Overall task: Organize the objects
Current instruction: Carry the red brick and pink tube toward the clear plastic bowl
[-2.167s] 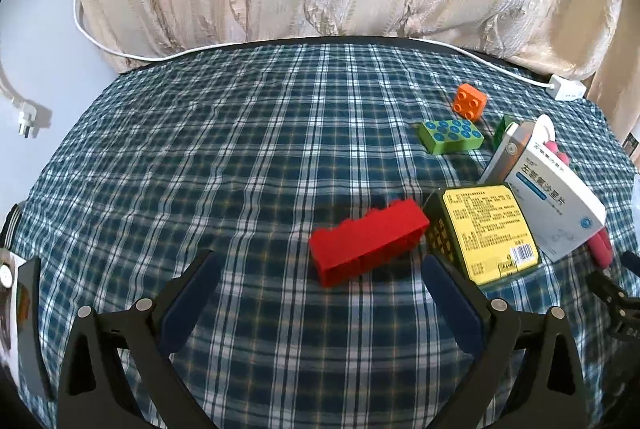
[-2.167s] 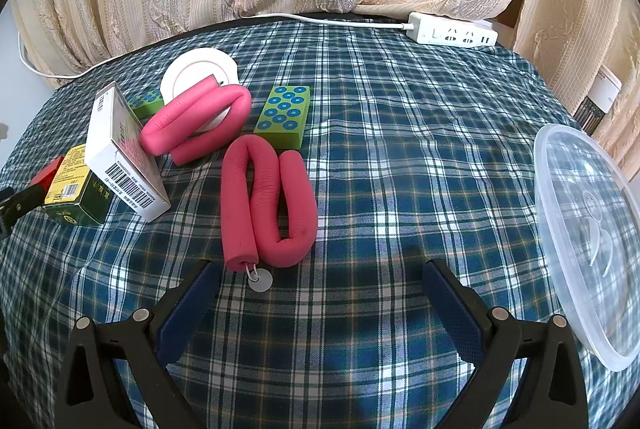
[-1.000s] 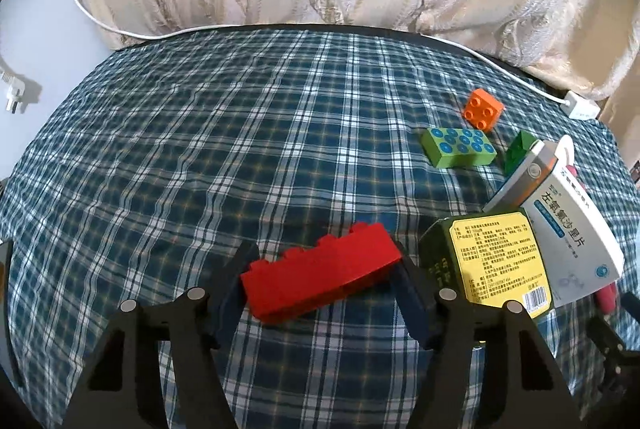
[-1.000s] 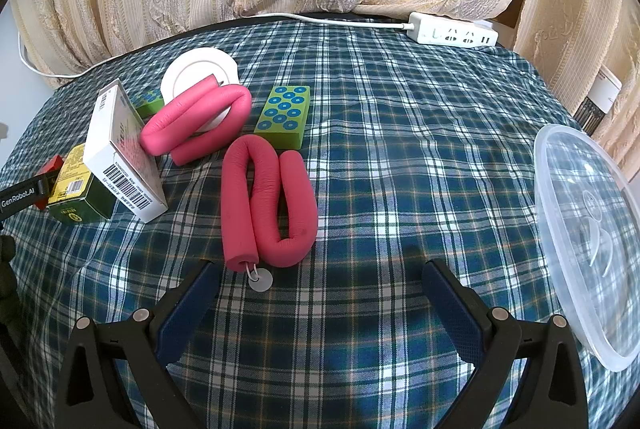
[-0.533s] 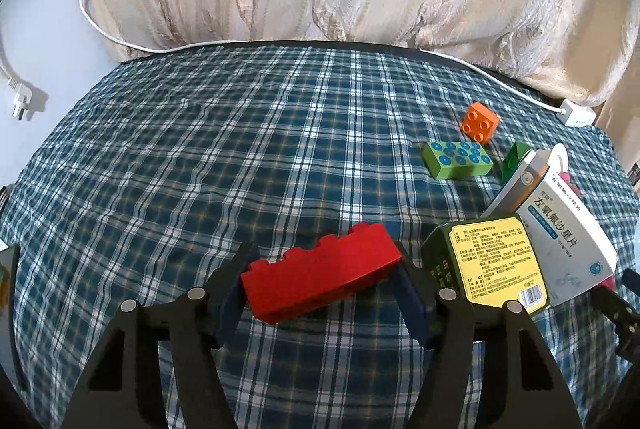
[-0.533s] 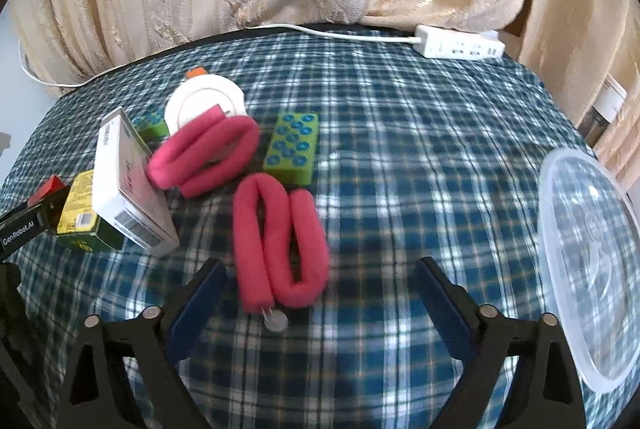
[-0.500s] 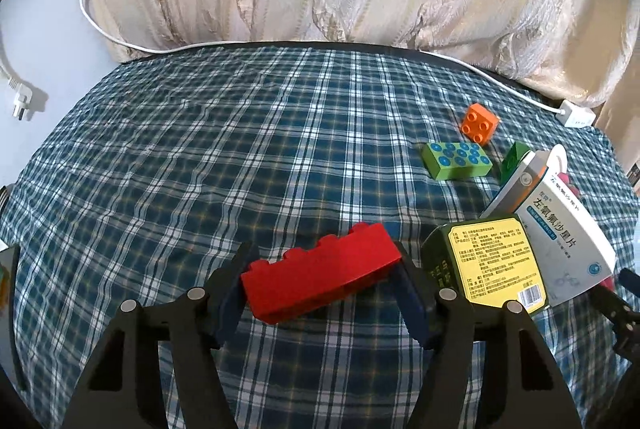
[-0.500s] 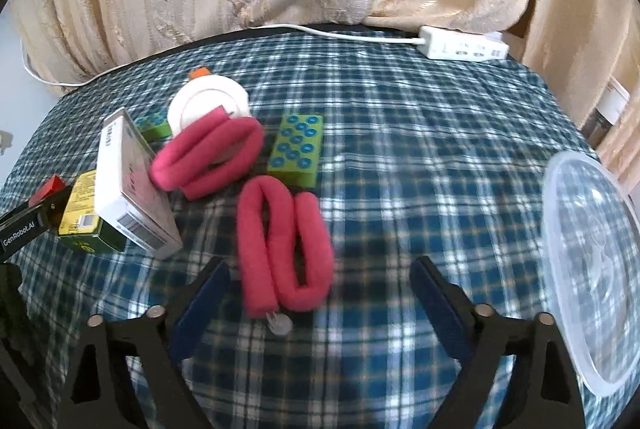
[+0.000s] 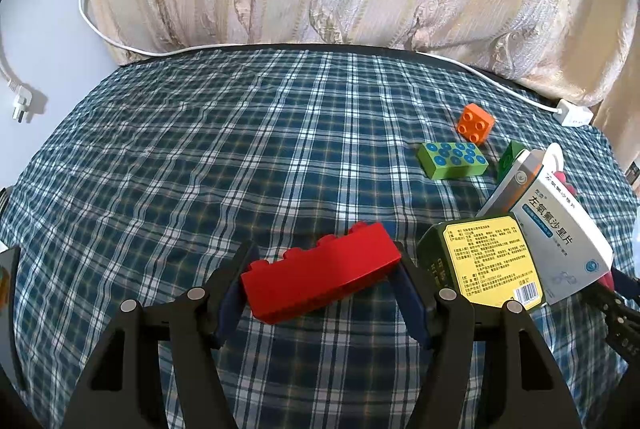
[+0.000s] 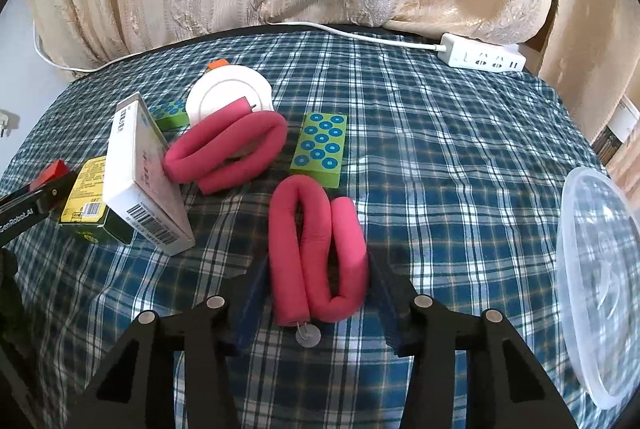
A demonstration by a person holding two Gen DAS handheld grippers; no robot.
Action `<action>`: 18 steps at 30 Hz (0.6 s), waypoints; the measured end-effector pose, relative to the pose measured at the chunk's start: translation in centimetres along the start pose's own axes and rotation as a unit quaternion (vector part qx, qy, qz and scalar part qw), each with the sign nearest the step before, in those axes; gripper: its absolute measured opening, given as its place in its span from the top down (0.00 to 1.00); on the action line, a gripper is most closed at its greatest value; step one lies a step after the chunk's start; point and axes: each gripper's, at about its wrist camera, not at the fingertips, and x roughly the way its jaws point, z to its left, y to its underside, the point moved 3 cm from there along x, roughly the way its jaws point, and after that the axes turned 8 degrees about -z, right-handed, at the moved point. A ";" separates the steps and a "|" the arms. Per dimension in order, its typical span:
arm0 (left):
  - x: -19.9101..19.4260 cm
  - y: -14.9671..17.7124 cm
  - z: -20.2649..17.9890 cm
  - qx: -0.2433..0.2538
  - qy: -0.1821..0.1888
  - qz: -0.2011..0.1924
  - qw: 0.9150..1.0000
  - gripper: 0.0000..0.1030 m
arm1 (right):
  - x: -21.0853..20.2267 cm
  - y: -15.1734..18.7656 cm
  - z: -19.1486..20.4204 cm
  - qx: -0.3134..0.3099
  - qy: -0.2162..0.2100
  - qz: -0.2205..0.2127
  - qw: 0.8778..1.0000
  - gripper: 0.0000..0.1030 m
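Observation:
My left gripper (image 9: 320, 271) is shut on a red toy brick (image 9: 316, 277), gripped by its two ends just above the checked tablecloth (image 9: 200, 169). In the right wrist view a folded pink foam roller (image 10: 286, 237) lies between the fingers of my right gripper (image 10: 318, 281). Its jaws are closing and the pads touch the roller's two sides. A second pink roller (image 10: 228, 149) lies further back, against a white round disc (image 10: 224, 95).
Beside the red brick lie a yellow box (image 9: 488, 261) and a tilted white medicine box (image 9: 560, 229), with a green dotted brick (image 9: 452, 159) and an orange brick (image 9: 475, 122) behind. A clear plastic lid (image 10: 600, 269) sits at the right edge, and a power strip (image 10: 480, 57) lies by the curtain.
The left gripper, open two seconds ago, closed on the red brick and has held it since. The right jaws came in from wide open to the sides of the pink roller.

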 end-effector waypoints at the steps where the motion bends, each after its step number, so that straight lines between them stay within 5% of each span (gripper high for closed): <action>1: 0.0 0.0 0.0 0.000 0.000 0.000 1.000 0.36 | -0.2 0.0 0.0 0.002 -0.001 -0.002 1.000 0.51; 18: -2.6 -0.6 -1.5 0.013 -0.002 -0.017 1.000 0.36 | -5.2 0.3 -3.1 0.054 -0.012 -0.052 0.997 0.51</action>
